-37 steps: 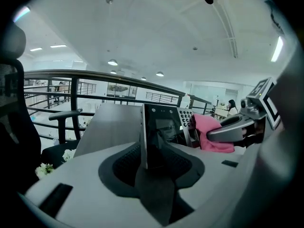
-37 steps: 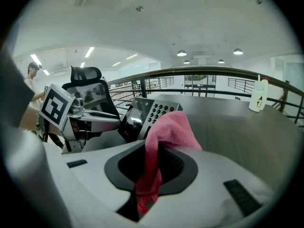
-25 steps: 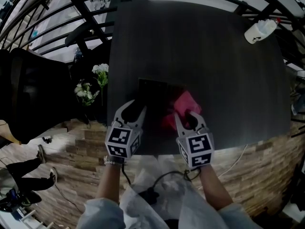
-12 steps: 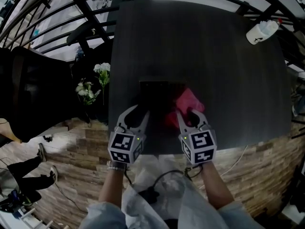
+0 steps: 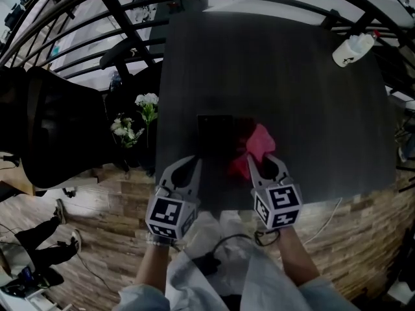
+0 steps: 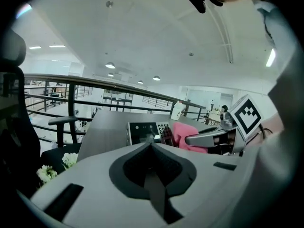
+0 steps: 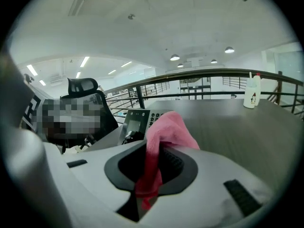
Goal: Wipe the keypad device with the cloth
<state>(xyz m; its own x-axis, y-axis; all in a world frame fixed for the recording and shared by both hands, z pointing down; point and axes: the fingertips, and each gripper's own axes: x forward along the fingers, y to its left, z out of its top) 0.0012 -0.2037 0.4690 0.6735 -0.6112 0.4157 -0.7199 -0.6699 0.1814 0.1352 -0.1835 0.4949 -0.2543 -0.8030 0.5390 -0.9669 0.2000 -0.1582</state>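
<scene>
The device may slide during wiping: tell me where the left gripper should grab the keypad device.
Probably its left edge, by the screen, approached from the left. The keypad device lies low on the table, so only an edge offers the left gripper a pinch, and the cloth held by the right gripper sits at its right side.
</scene>
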